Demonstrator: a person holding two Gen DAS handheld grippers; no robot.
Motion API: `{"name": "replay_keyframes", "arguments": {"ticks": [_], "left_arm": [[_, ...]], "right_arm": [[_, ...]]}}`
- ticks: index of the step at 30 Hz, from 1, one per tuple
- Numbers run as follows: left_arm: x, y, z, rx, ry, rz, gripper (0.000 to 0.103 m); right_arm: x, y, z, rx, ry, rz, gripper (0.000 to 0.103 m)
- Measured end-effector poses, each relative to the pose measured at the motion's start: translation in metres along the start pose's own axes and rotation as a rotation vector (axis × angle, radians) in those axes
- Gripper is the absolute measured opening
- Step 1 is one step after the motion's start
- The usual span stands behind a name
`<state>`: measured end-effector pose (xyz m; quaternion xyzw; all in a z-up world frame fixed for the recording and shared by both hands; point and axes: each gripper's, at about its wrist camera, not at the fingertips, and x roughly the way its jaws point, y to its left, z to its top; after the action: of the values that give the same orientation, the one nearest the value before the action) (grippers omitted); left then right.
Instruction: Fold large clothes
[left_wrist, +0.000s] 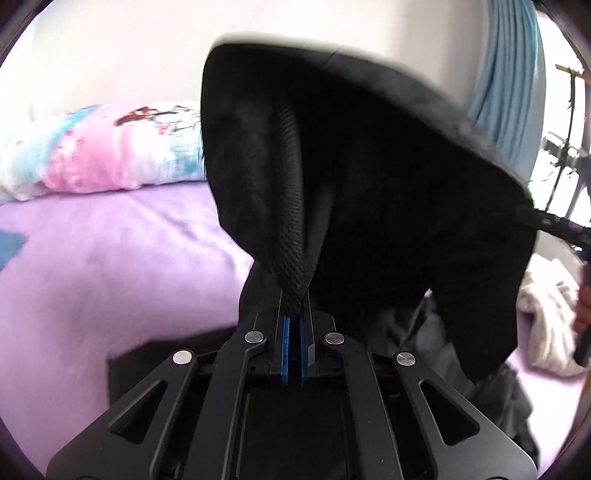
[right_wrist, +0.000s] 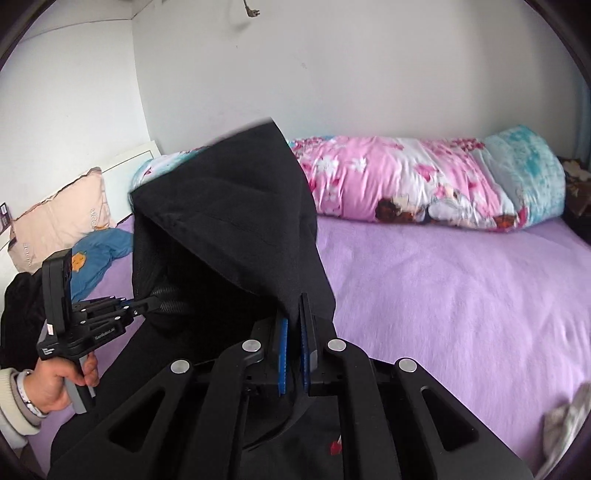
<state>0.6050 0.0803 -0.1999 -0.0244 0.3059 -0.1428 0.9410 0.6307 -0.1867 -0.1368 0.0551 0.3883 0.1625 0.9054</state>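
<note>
Your left hand-held gripper (left_wrist: 293, 295) and right hand-held gripper (right_wrist: 294, 317) each clamp the black garment (right_wrist: 229, 221), draped tent-like between them above the bed (right_wrist: 443, 295).

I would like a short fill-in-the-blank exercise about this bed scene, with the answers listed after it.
1. Both grippers are shut on a garment whose colour is ____.
2. The bed sheet is ____ in colour.
3. The rolled floral quilt lies against the ____.
4. The left gripper is held in a person's ____.

Answers: black; purple; wall; hand
</note>
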Motion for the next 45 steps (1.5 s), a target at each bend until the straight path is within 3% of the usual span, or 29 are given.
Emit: {"name": "replay_keyframes", "arguments": {"ticks": [2,4,8,9,10,11,12,13,17,22,24,25,26,28,34,37,39,42,45], "left_arm": [[-0.013,-0.003,-0.024,-0.025,-0.016,0.064,0.008],[-0.021,-0.006,-0.041,-0.033,-0.009,0.072,0.011],[-0.034,-0.02,-0.069,0.041,0.003,0.108,0.011],[-0.042,-0.022,-0.077,0.048,-0.015,0.127,0.019],[-0.048,-0.022,-0.081,0.045,-0.029,0.132,0.057],[-0.058,-0.021,-0.087,0.029,-0.048,0.117,0.08],[-0.066,-0.019,-0.091,0.016,-0.064,0.104,0.095],[-0.077,-0.014,-0.1,0.018,-0.075,0.091,0.097],[-0.098,-0.01,-0.115,0.07,-0.056,0.121,0.097],[-0.13,0.007,-0.108,-0.011,-0.139,0.133,0.097],[-0.137,0.011,-0.102,-0.034,-0.186,0.137,0.097],[-0.137,0.012,-0.095,-0.044,-0.2,0.159,0.097],[-0.135,0.013,-0.092,-0.049,-0.199,0.16,0.097],[-0.127,0.01,-0.074,-0.064,-0.201,0.155,0.097],[-0.089,0.011,-0.02,-0.118,-0.103,0.128,0.097],[-0.053,0.001,0.013,-0.131,-0.075,0.121,0.097],[-0.034,-0.006,0.024,-0.144,-0.066,0.089,0.097],[0.012,-0.025,0.012,-0.075,0.04,0.069,0.097],[0.051,-0.026,-0.033,-0.038,0.188,0.132,0.097]], "right_arm": [[-0.006,0.004,-0.023,0.015,0.024,-0.014,0.006],[-0.01,0.007,-0.052,0.043,0.055,-0.022,0.006],[-0.008,0.008,-0.095,0.086,0.099,-0.02,0.006],[-0.008,0.008,-0.106,0.101,0.109,-0.028,0.006],[-0.007,0.007,-0.117,0.124,0.123,-0.031,0.006],[-0.007,0.006,-0.125,0.138,0.125,-0.041,0.006],[-0.005,0.005,-0.129,0.152,0.128,-0.044,0.006],[-0.005,0.005,-0.135,0.162,0.135,-0.041,0.006],[-0.001,0.011,-0.153,0.162,0.176,-0.048,0.009],[-0.013,0.015,-0.168,0.177,0.205,-0.089,0.02],[-0.024,0.015,-0.167,0.171,0.181,-0.12,0.044],[-0.032,0.016,-0.163,0.171,0.15,-0.123,0.06],[-0.039,0.016,-0.157,0.172,0.12,-0.123,0.065],[-0.042,0.017,-0.141,0.176,0.094,-0.103,0.065],[-0.018,0.023,-0.071,0.17,0.041,-0.089,0.08],[0.016,0.028,-0.04,0.171,0.084,-0.105,0.081],[0.037,0.036,-0.031,0.129,0.121,-0.165,0.081],[0.077,0.04,-0.042,0.105,0.22,-0.195,0.081],[0.11,0.036,-0.088,0.114,0.332,-0.177,0.081]]}}
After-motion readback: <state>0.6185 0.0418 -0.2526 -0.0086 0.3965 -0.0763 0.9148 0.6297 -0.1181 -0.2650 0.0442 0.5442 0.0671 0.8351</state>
